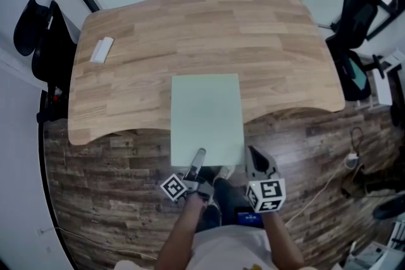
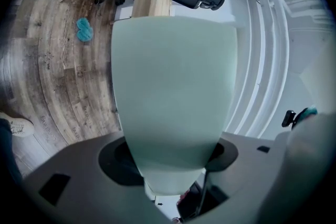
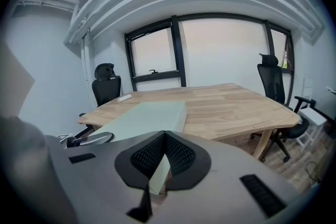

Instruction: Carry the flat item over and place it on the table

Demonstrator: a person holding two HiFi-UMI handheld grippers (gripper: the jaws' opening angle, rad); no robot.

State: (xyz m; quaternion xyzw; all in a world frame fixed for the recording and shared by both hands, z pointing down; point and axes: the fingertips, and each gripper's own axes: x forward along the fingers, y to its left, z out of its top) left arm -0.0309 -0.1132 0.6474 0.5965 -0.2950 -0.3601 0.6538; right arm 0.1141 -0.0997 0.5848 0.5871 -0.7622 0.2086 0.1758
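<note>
**Pale green board held at its near edge by both grippers**

The pale green flat board [image 1: 207,114] reaches out over the near middle of the wooden table [image 1: 266,35], with its near end past the table edge. The left gripper [image 1: 197,164] is clamped on the board's near edge. The right gripper [image 1: 253,158] is clamped on its near right corner. A small white object [image 1: 101,49] lies on the table, far left.

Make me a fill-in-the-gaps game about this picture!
1. The board is pale ___.
2. The table is made of ___.
3. The left gripper and right gripper both hold the ___.
4. The chair is ___.
Missing words: green, wood, board, black.
</note>
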